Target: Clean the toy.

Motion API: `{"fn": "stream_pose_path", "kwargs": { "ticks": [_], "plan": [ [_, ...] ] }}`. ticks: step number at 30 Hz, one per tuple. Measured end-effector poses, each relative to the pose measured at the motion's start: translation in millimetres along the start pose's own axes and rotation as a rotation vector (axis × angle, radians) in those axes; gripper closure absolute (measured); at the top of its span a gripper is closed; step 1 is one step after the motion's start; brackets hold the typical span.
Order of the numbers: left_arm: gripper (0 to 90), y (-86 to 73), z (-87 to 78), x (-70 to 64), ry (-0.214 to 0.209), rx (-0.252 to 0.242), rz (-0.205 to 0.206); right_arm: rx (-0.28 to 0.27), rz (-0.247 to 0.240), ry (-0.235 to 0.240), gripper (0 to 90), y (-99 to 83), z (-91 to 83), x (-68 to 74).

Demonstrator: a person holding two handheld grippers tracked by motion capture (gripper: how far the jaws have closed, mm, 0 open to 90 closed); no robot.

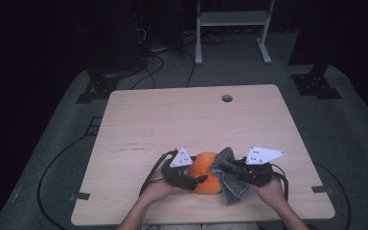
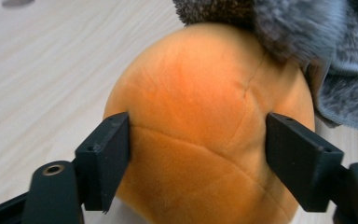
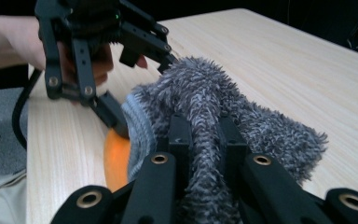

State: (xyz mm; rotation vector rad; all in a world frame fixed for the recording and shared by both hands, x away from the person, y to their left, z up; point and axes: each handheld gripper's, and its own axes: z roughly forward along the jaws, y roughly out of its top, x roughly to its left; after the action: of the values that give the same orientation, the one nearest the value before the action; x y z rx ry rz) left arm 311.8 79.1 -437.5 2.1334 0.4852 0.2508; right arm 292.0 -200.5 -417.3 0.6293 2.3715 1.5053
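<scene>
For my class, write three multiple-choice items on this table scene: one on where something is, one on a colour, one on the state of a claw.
1. Where on the table is the round soft toy?
A. near the front edge
B. by the round hole
C. at the far left corner

2. What colour is the toy?
A. green
B. orange
C. white

3. What is the right claw doing?
A. hanging open
B. pinching the grey fuzzy cloth
C. gripping a cable

Answers: 1 A, it lies between the person's hands; 2 B, the left claw straddles orange plush; 3 B, cloth is squeezed between its jaws.
</scene>
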Motion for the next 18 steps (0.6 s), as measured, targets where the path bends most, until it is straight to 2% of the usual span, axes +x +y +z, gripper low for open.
{"fn": "stream_pose_path", "kwargs": {
  "ticks": [3, 4, 5, 8, 9, 10, 11, 12, 13, 14, 15, 17, 18],
  "plan": [
    [26.8, -4.9, -3.5, 2.5, -0.001, 0.011, -0.011, 0.036, 0.046, -0.037, 79.1, -11.7, -2.0, -12.9],
    [27.1, -7.3, -4.7, 5.7, -0.011, 0.014, -0.027, 0.065, 0.091, -0.06, 79.1, -22.6, -4.2, -21.4],
    [27.1, -7.9, -4.7, 7.0, -0.013, 0.011, -0.034, 0.082, 0.099, -0.07, 79.1, -26.5, -5.2, -23.6],
    [27.2, -8.3, -4.2, 7.9, -0.012, 0.018, -0.032, 0.075, 0.11, -0.072, 79.1, -28.1, -7.2, -24.1],
    [27.4, -8.4, -4.0, 7.9, -0.012, 0.018, -0.033, 0.056, 0.108, -0.069, 79.1, -25.6, -8.2, -22.0],
    [27.4, -8.3, -3.9, 8.0, -0.013, 0.018, -0.034, 0.0, 0.091, -0.032, 79.1, -17.4, -8.7, -14.3],
    [27.4, -8.4, -3.9, 8.1, -0.014, 0.018, -0.033, -0.024, 0.078, -0.01, 79.1, -12.8, -7.5, -9.1],
    [27.4, -8.3, -3.9, 8.0, -0.014, 0.017, -0.032, -0.024, 0.078, -0.01, 79.1, -12.8, -7.5, -9.1],
    [27.4, -8.2, -4.0, 7.9, -0.014, 0.017, -0.031, -0.048, 0.042, 0.035, 79.0, -5.2, -2.4, 0.1],
    [27.4, -8.0, -4.4, 7.4, -0.013, 0.018, -0.03, -0.048, 0.042, 0.035, 79.0, -5.2, -2.4, 0.1],
    [27.4, -7.9, -4.9, 6.8, -0.013, 0.019, -0.03, -0.02, -0.003, 0.024, 78.9, -2.9, 3.8, 5.5],
    [27.5, -6.6, -6.1, 6.6, -0.018, 0.029, -0.023, -0.008, 0.013, 0.024, 79.0, -5.7, 3.5, 0.3],
    [27.5, -6.6, -6.1, 6.6, -0.018, 0.029, -0.023, 0.009, 0.017, 0.003, 78.9, -8.0, 2.0, -3.5]
  ]
}}
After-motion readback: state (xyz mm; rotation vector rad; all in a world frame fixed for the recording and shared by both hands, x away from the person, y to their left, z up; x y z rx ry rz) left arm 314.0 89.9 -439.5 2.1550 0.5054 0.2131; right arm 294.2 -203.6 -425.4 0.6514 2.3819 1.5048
